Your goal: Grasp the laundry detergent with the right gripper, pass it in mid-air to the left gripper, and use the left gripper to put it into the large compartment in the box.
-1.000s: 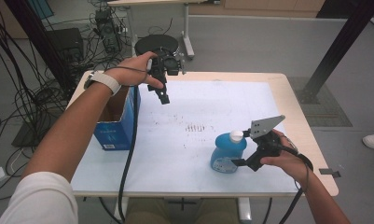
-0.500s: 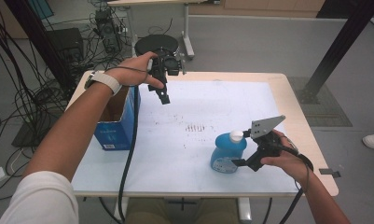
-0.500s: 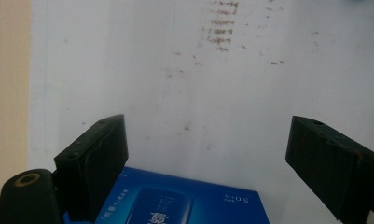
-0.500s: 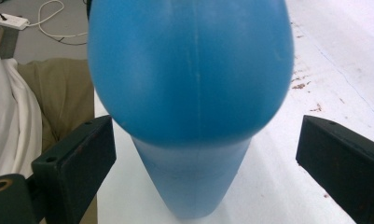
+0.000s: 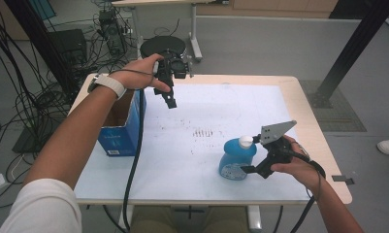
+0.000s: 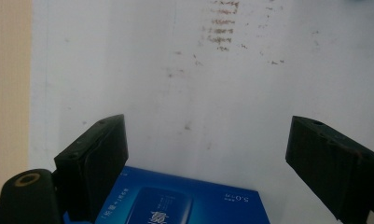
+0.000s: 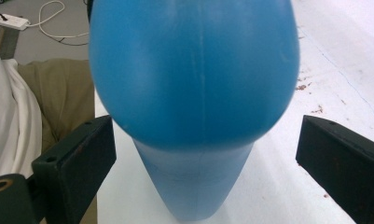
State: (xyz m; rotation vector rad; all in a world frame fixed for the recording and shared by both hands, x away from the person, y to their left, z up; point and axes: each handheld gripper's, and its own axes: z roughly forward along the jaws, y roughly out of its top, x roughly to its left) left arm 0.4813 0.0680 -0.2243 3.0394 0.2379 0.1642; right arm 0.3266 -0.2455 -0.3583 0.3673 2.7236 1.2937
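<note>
- Right gripper [image 5: 245, 169]: jaws wide, one on each side of the blue bottle [image 5: 235, 158], pads clear of it; same as a second ago, so no grip yet.
- Bottle: upright near the table's [image 5: 299, 97] front edge, unmoved.
- Left gripper [image 5: 170, 100]: jaws wide and empty, held as before above the table by the open box [image 5: 119, 138].
- Judgement: nothing has shifted; closing on the bottle looks next.

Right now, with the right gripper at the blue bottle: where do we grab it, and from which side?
Grip the blue bottle low on its wide body, from the table's right edge, where the right gripper already sits. The bottle stands upright; its white cap is narrow. In the right gripper view the open jaws straddle the body without touching.
</note>
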